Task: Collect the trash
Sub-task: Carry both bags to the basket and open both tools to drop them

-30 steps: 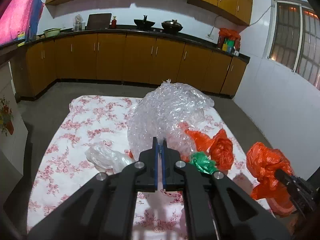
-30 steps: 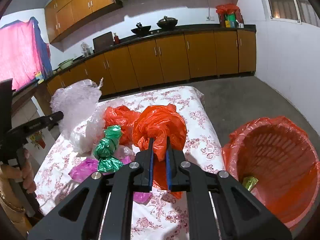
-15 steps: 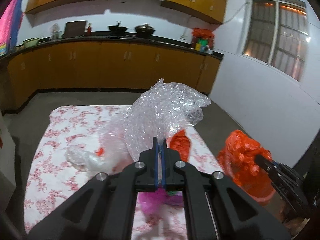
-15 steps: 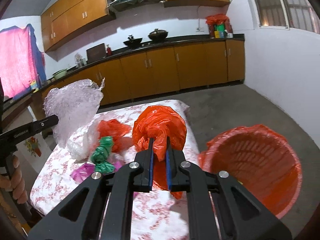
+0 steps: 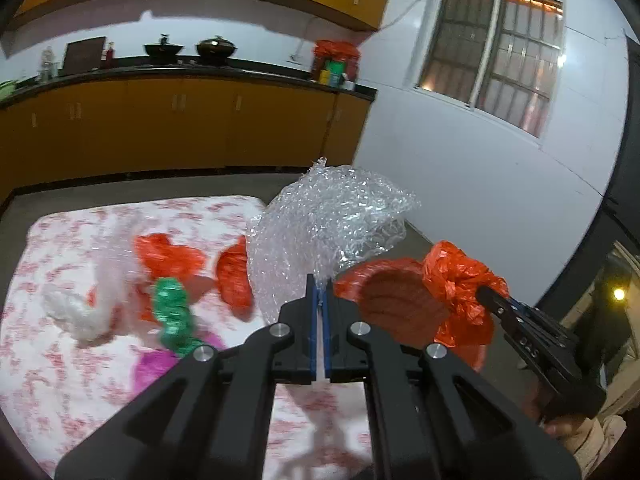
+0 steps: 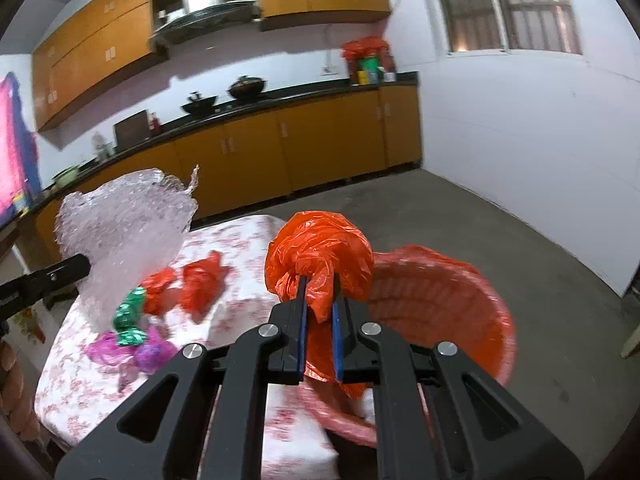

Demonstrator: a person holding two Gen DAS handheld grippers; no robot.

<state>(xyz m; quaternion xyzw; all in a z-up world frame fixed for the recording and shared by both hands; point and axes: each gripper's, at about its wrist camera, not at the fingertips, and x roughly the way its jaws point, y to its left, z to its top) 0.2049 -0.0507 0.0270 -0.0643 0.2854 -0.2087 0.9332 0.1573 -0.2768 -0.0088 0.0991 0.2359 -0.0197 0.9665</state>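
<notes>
My left gripper is shut on a big crumpled wad of clear bubble wrap, held up over the table's right end; the same bubble wrap shows at the left of the right wrist view. My right gripper is shut on a knotted orange plastic bag, which hangs at the near rim of the orange-lined bin. From the left wrist view that orange bag sits in front of the bin.
On the floral-clothed table lie two orange bags, a green wrapper, a magenta bag and a white bag. Brown cabinets with a dark counter line the back wall. Bare grey floor lies right of the bin.
Both grippers have swung right and slightly up with their loads: the bubble wrap now hangs near the table's right end and the orange bag has reached the bin's rim.
</notes>
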